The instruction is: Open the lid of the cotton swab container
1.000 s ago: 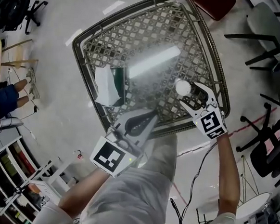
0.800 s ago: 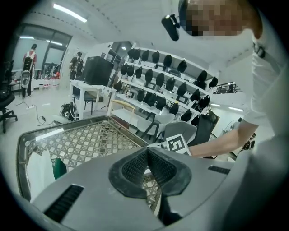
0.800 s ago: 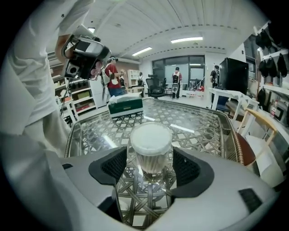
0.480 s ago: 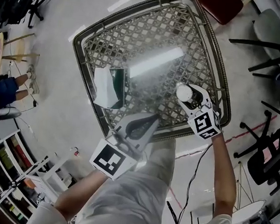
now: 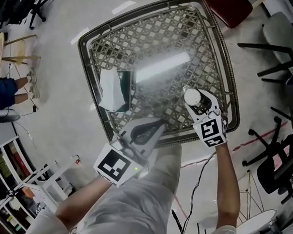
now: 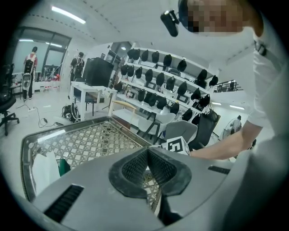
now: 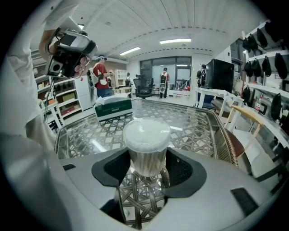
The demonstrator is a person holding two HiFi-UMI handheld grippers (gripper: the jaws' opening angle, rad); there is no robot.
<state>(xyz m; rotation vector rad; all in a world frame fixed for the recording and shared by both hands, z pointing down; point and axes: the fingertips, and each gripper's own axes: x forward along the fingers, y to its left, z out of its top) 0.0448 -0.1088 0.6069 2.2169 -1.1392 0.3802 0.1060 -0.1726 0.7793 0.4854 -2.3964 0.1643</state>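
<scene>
The cotton swab container point(image 5: 191, 96), a clear tub with a white lid, stands upright on the glass-topped wicker table point(image 5: 86, 53) near its right edge. My right gripper point(image 5: 198, 99) reaches around it from the near side. In the right gripper view the container point(image 7: 146, 144) stands between the two dark pads point(image 7: 116, 168) with only thin gaps, and the jaws are closing on it. The lid is on. My left gripper point(image 5: 158, 124) hovers at the table's near edge, shut and empty; in its own view the left gripper point(image 6: 146, 164) shows its pads pressed together.
A white and green tissue box point(image 5: 113, 88) lies on the table's left half. Office chairs point(image 5: 287, 34) stand to the right of the table. The person's legs point(image 5: 146, 189) are against the near edge. Shelves point(image 5: 5, 178) line the lower left.
The right gripper has slid forward around the container and its jaws have narrowed toward it. The left gripper has stayed where it was.
</scene>
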